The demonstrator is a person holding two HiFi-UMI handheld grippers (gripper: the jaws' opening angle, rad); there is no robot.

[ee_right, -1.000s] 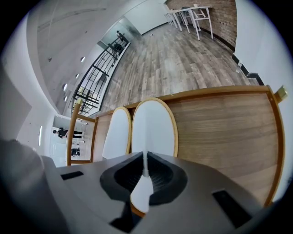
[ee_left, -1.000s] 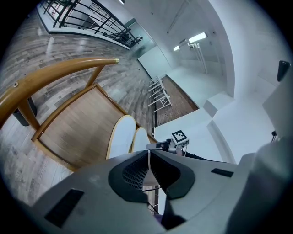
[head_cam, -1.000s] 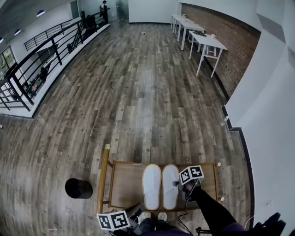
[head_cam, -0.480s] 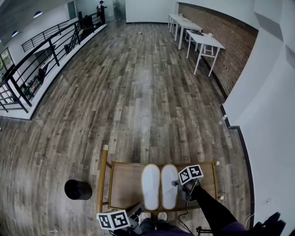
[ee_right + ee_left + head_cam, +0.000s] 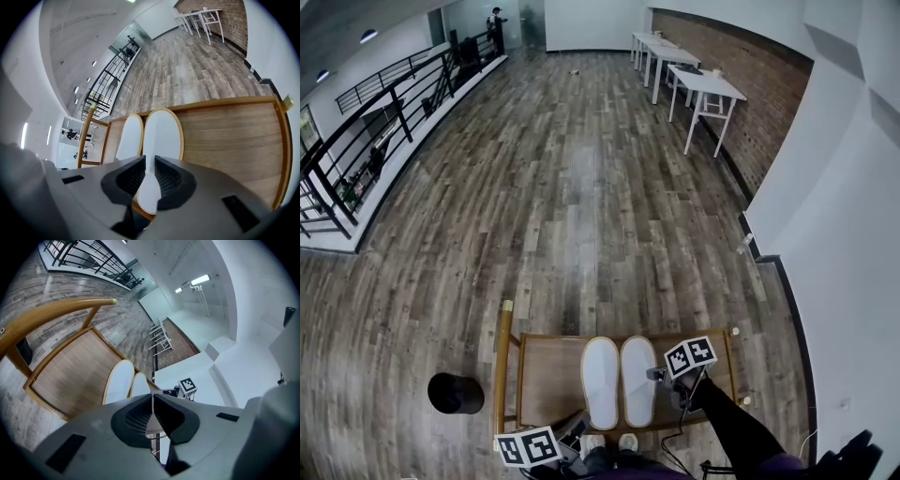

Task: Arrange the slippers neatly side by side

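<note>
Two white slippers with tan edges lie flat, side by side and touching, on a wooden chair seat [image 5: 551, 375]: the left slipper [image 5: 600, 382] and the right slipper [image 5: 637, 380]. My right gripper [image 5: 663, 375] hovers at the right slipper's outer side, pointing steeply down. Its jaws have just been opening and now stand a little apart. The right slipper's heel end [image 5: 161, 136] shows through the gap, with no pad pressing on it. My left gripper [image 5: 577, 431] stays at the chair's near edge, shut and empty [image 5: 152, 397].
The chair's curved backrest rail [image 5: 502, 366] runs along the seat's left side. A black round bin [image 5: 455, 394] stands on the wood floor to its left. White tables [image 5: 698, 84] line the far brick wall, and a black railing [image 5: 384, 103] runs along the left.
The head view has shifted slightly, so the chair sits a bit further left in the picture. The slippers and both grippers keep their places.
</note>
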